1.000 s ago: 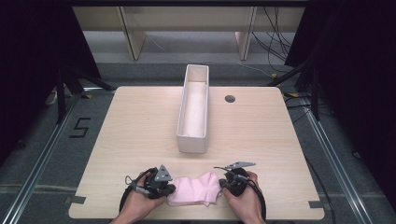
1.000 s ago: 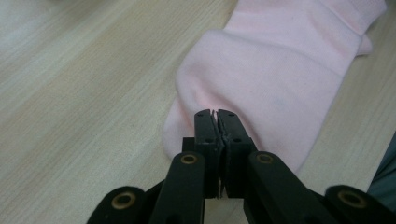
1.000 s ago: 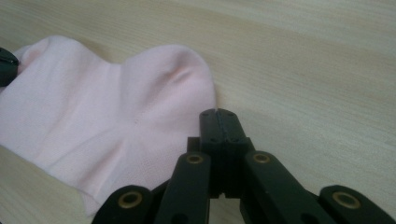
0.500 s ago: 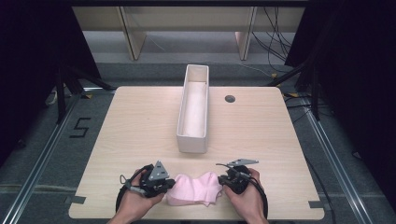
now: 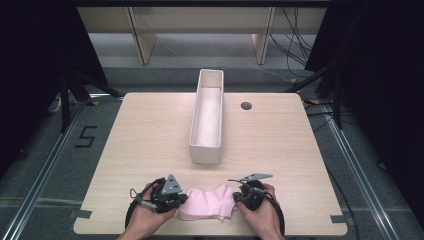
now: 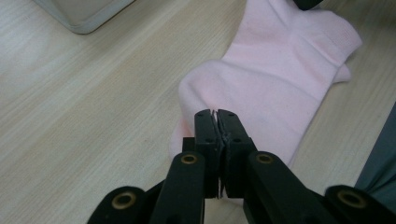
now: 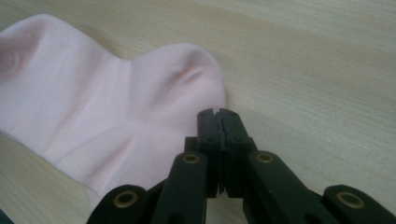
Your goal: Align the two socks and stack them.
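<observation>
1. A pink sock (image 5: 207,202) is laid flat on the wooden table (image 5: 150,130), near the edge on the person's side and well apart from the near end of the long white bin (image 5: 206,120), which stands lengthwise at the table's middle.

2. The left gripper (image 5: 172,197) is held at the sock's left end. In the left gripper view its jaws are seen pressed together, no gap being left between the pads, over the sock (image 6: 275,88).

3. A thin pale line is seen between the left pads; whether this is a pinch of the fabric cannot be told. The tips are placed over the nearest edge of the sock, where the cloth is bunched up slightly.

4. The right gripper (image 5: 245,196) is held at the sock's right end. Its jaws have just been closing, and in the right gripper view they are seen brought fully together.

5. The right tips are set at the rounded edge of the sock (image 7: 107,116), just where the fabric meets the bare table. Whether cloth is caught between the pads is hidden by the jaws themselves.

6. The sock is stretched between the two grippers, its ribbed cuff being turned away from the left gripper.

7. A small dark round hole (image 5: 246,106) is seen in the table, just to the right of the bin's far half.
</observation>
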{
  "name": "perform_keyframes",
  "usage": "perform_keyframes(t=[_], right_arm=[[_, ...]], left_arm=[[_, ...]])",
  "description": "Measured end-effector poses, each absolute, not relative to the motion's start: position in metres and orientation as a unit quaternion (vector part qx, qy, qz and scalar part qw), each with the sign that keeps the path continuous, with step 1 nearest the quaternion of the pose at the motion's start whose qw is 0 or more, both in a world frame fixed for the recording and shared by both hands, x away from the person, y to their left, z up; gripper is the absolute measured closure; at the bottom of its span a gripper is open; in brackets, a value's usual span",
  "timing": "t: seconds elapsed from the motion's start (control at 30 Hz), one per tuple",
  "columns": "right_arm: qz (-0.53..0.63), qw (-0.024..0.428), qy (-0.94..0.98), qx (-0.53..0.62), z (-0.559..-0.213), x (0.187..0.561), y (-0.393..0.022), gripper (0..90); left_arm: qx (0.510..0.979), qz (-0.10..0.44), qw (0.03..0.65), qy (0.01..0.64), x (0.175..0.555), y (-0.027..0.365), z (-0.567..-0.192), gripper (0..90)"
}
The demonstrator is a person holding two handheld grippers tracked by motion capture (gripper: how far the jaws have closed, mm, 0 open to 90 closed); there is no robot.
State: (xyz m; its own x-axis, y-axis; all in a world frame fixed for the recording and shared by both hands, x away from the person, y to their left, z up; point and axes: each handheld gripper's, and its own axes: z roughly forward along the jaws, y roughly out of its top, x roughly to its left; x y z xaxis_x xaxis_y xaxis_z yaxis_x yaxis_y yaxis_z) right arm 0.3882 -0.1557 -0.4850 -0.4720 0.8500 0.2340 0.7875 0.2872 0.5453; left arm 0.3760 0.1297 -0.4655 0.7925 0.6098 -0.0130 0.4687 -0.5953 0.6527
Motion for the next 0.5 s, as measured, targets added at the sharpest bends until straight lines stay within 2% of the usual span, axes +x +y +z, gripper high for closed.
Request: perform_keyframes(t=[0.17,0.27,0.3,0.5], right_arm=[[0.304,0.047,0.802,0.512,-0.480,0.386,-0.157,89.0],[0.320,0.053,0.791,0.519,-0.470,0.383,-0.159,89.0],[0.318,0.038,0.779,0.538,-0.463,0.380,-0.156,89.0],[0.341,0.044,0.785,0.516,-0.445,0.375,-0.160,88.9]], left_arm=[[0.880,0.110,0.343,0.311,0.375,0.130,-0.464,86.9],[0.877,0.113,0.351,0.307,0.373,0.131,-0.457,86.9],[0.877,0.112,0.353,0.306,0.372,0.132,-0.454,86.9],[0.870,0.124,0.366,0.306,0.369,0.137,-0.441,86.8]])
